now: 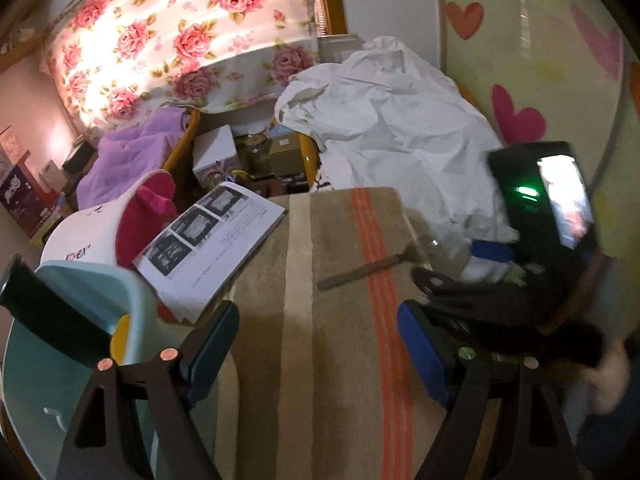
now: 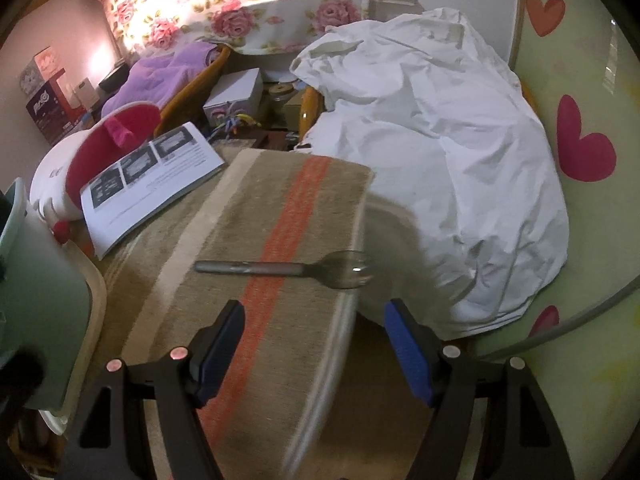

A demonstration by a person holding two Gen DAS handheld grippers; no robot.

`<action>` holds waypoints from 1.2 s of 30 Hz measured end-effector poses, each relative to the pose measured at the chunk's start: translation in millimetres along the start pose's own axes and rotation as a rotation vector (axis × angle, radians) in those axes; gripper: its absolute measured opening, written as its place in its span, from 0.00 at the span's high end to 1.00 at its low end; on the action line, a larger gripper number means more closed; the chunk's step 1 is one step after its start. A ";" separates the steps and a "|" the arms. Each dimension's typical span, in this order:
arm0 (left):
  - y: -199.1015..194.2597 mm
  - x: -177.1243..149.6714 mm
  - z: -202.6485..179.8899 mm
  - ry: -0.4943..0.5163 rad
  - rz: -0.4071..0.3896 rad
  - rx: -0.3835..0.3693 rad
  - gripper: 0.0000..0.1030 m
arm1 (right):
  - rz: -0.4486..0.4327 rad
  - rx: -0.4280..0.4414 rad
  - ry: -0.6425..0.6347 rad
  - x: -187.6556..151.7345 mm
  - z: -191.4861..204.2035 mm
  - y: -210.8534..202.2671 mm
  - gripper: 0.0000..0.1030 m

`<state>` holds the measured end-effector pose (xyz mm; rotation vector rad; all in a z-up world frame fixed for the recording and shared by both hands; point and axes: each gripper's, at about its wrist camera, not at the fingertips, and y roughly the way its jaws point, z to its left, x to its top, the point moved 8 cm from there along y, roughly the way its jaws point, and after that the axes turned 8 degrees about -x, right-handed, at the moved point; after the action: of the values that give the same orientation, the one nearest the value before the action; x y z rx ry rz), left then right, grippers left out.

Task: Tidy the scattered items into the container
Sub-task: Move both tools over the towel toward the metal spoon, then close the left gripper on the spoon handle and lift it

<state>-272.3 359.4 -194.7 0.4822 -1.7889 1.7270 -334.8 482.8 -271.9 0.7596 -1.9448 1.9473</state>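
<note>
Where the striped mat [image 2: 256,240] fills mid-frame, a clear plastic spoon [image 2: 288,269] lies across its orange stripe, bowl over the mat's right edge. A pale green bin [image 1: 80,320] sits lower left, contents hidden; no writing is legible. Both left tongs [image 1: 318,348] and right tongs [image 2: 314,350] gape wide, empty.

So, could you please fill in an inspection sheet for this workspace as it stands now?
Surface: striped mat on a heart-print tablecloth.
Job's things: spoon lying across the mat; pale green container at the left.
Clutter: open booklet, crumpled white cloth, white and pink pot.
Grippers: left gripper and right gripper open, empty.
Cables: nothing seen.
Surroundings: floral curtain, boxes behind.
</note>
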 end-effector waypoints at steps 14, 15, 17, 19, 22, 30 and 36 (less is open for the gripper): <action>78.9 24.5 18.5 -0.107 -0.054 0.067 0.45 | 0.018 0.008 -0.012 -8.4 -17.1 6.0 0.26; 82.0 24.4 19.2 -0.101 -0.050 0.078 0.55 | 0.018 0.010 -0.012 -8.3 -17.7 6.2 0.26; 88.9 22.8 20.0 -0.092 -0.029 0.087 0.74 | 0.019 0.013 -0.013 -8.0 -18.3 6.7 0.26; 95.9 20.0 19.4 -0.083 -0.001 0.081 0.80 | 0.021 0.012 -0.021 -7.1 -18.5 7.8 0.26; 103.6 16.6 16.7 -0.071 0.025 0.055 0.90 | 0.028 0.015 -0.033 -5.3 -17.6 10.6 0.26; 129.0 13.5 26.8 -0.124 0.071 0.052 0.98 | 0.049 0.048 -0.035 -7.3 -16.8 17.8 0.26; 147.2 3.4 30.4 -0.143 0.117 0.038 0.99 | 0.045 0.044 -0.036 -8.2 -27.2 22.4 0.26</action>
<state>-373.4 342.8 -304.8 0.5391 -1.9205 1.8501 -344.8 509.7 -293.9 0.7736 -1.9621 2.0217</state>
